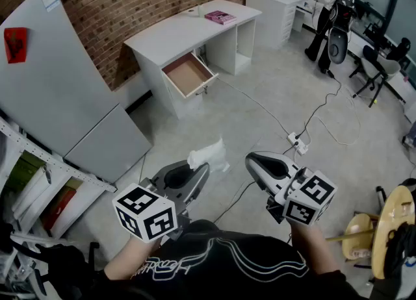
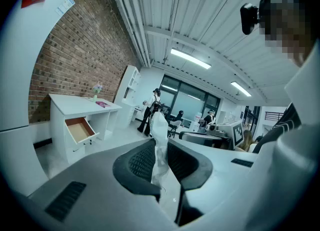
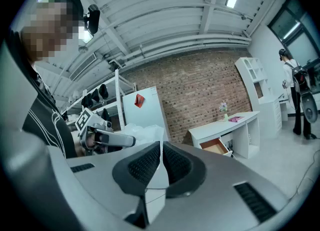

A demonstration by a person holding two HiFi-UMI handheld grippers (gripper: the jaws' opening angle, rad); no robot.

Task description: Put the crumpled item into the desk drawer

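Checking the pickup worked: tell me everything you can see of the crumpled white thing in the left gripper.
The crumpled item is white, thin and wrinkled, like tissue or soft plastic film; I cannot tell which. The left gripper pinches one end between shut jaws, and its bunched end sticks out past the tips. It is held in the air above the floor, far from the open desk drawer.

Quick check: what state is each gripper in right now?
Left gripper: shut on the crumpled white item.
Right gripper: shut, with nothing between its jaws.
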